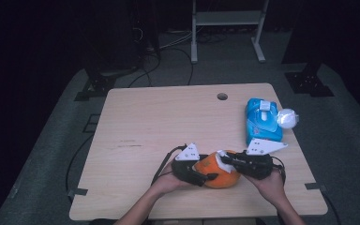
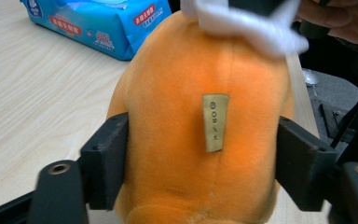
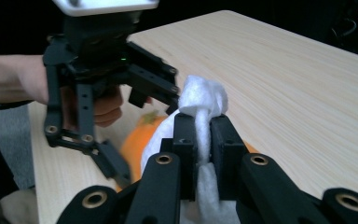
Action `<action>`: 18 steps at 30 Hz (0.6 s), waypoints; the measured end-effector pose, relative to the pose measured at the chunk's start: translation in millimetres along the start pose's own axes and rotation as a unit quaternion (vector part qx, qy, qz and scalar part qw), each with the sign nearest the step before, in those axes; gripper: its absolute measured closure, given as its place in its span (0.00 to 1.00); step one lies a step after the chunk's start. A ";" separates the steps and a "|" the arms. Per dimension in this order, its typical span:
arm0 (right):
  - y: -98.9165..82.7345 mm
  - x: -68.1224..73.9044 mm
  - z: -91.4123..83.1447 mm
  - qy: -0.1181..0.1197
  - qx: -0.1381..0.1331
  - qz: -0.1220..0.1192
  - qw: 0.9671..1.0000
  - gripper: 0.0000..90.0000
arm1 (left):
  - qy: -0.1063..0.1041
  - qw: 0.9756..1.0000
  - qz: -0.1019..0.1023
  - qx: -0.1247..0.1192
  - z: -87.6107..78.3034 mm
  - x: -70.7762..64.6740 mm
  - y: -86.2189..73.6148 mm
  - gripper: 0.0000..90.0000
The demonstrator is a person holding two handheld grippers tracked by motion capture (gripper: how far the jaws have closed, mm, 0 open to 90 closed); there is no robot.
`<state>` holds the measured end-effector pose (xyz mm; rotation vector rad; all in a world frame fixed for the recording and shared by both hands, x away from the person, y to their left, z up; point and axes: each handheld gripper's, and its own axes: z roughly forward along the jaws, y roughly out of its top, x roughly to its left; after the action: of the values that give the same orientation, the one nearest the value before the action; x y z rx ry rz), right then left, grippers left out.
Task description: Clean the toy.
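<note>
Orange plush toy [image 1: 218, 174] sits at the near edge of the counter [image 1: 159, 122], between both claws. Left claw [image 1: 201, 177]: jaws pressed against the plush's flanks, pinching it. Right claw [image 1: 226, 160]: jaws clamped on a white wipe [image 1: 222, 154] laid on the plush's top.

Left gripper view: a beige sewn label [image 2: 215, 122] on the plush. Right gripper view: the wipe bunched above the jaws.

Blue wipes packet [image 1: 261, 121] at the counter's far right. Pale wood counter, grey floor, dark room.
</note>
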<state>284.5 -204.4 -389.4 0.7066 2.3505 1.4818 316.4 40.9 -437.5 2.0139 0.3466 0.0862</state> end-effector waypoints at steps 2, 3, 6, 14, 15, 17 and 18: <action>0.3 -2.1 -1.9 -0.003 -0.002 -0.002 1.000 0.90 | -0.005 1.000 -0.008 -0.016 -4.7 0.8 3.9 0.37; -1.2 -7.3 -5.0 -0.005 -0.006 0.008 1.000 0.90 | -0.007 1.000 -0.010 -0.022 -7.3 1.5 6.1 0.38; -10.9 -22.9 -9.1 -0.010 -0.004 0.043 0.999 0.90 | -0.012 0.999 -0.014 -0.040 -16.1 0.4 14.5 0.39; 2.4 2.6 0.0 0.016 -0.007 0.003 1.000 0.90 | -0.003 1.000 0.007 -0.013 -7.5 -7.2 13.4 0.39; 2.3 3.6 1.3 0.012 -0.005 -0.004 1.000 0.90 | -0.003 1.000 0.009 -0.012 -8.2 -6.7 13.3 0.39; -0.6 -1.7 1.9 0.016 -0.001 0.009 1.000 0.90 | -0.005 1.000 0.008 -0.010 -7.3 -5.1 11.4 0.36; -3.1 -5.4 2.7 0.013 0.003 0.013 1.000 0.90 | -0.010 1.000 0.005 -0.007 -6.1 -3.7 10.2 0.32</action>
<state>289.4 -206.3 -393.6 0.7255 2.3748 1.5036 313.6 40.9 -425.4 2.0007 0.3218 0.0747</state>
